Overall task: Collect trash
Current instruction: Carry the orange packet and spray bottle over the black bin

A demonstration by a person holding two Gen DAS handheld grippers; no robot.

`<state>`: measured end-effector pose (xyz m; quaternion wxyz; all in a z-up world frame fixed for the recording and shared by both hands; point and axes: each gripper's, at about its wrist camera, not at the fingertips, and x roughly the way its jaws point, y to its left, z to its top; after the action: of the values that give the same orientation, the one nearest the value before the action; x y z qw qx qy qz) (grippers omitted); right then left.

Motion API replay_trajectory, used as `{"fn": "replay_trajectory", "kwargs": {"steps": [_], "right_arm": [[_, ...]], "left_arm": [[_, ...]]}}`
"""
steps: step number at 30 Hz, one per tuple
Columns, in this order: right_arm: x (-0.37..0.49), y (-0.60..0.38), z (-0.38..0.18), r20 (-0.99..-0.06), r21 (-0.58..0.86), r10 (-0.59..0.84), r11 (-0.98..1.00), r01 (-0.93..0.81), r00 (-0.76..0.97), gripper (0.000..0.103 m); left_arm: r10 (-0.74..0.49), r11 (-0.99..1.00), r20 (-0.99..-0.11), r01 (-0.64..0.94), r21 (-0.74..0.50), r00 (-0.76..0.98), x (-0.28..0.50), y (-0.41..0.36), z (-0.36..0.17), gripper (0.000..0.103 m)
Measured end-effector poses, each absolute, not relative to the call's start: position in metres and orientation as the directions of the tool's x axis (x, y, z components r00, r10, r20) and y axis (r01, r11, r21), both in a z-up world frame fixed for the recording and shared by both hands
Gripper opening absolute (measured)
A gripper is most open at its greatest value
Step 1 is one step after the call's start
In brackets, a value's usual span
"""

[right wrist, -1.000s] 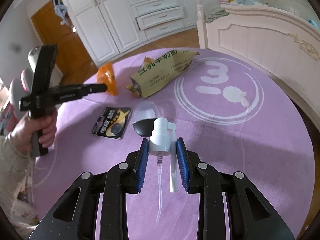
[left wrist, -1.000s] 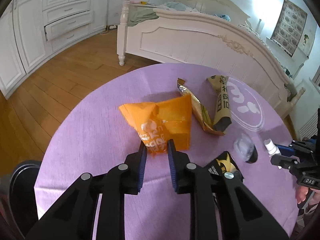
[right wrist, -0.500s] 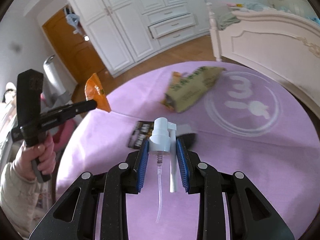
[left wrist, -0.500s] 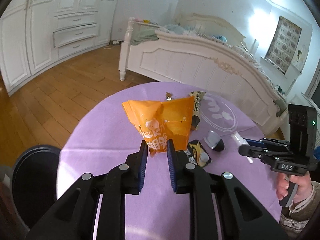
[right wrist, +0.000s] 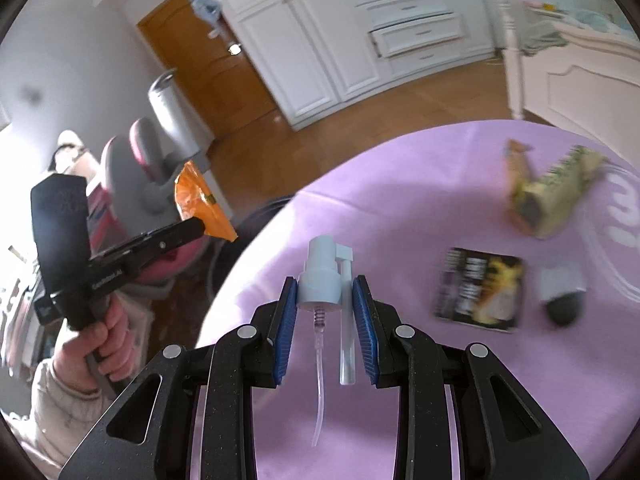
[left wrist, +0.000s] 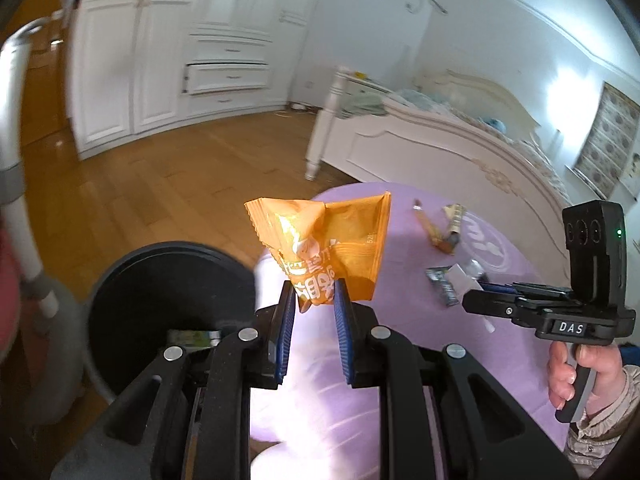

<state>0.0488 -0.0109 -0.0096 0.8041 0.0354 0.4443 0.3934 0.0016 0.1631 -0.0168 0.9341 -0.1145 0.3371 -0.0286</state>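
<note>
Pinching the orange snack wrapper (left wrist: pixel 326 242) by its lower edge, my left gripper (left wrist: pixel 314 300) has it up in the air, jaws closed narrow on the foil, above the near edge of the purple tablecloth (left wrist: pixel 400 360). Just left of it and lower sits the black trash bin (left wrist: pixel 160 280), round mouth open toward me, with a greenish scrap (left wrist: pixel 194 336) showing inside. Floor around it is bare wood (left wrist: pixel 160 184).

My right gripper (right wrist: pixel 325 300) is clamped on a white spray pump head (right wrist: pixel 322 276), blue pads touching both sides of its collar; the clear dip tube (right wrist: pixel 318 392) hangs back between the fingers and the nozzle arm (right wrist: pixel 346 320) lies alongside it. I'm holding it over the tablecloth, clear of the surface.

Out on the cloth to the right I've got a black-and-yellow packet (right wrist: pixel 480 290) lying flat, a clear cup with a dark lid (right wrist: pixel 562 296) just beside it, and farther off a crumpled tan-green bag (right wrist: pixel 556 196) touching a brown wrapper (right wrist: pixel 516 164); both are blurred. White bed frame (left wrist: pixel 432 148) beyond, white wardrobe (right wrist: pixel 340 36) behind.
</note>
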Motion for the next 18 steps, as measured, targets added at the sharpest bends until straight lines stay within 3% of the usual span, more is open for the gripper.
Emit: {"fn": "replay_trajectory", "kwargs": {"steps": [18], "right_arm": [[0.058, 0.116, -0.019, -0.708, 0.457, 0.691, 0.606, -0.651, 0.147, 0.029]], "left_arm": [[0.030, 0.961, -0.593, -0.187, -0.206, 0.805, -0.034, 0.226, -0.032, 0.020]]}}
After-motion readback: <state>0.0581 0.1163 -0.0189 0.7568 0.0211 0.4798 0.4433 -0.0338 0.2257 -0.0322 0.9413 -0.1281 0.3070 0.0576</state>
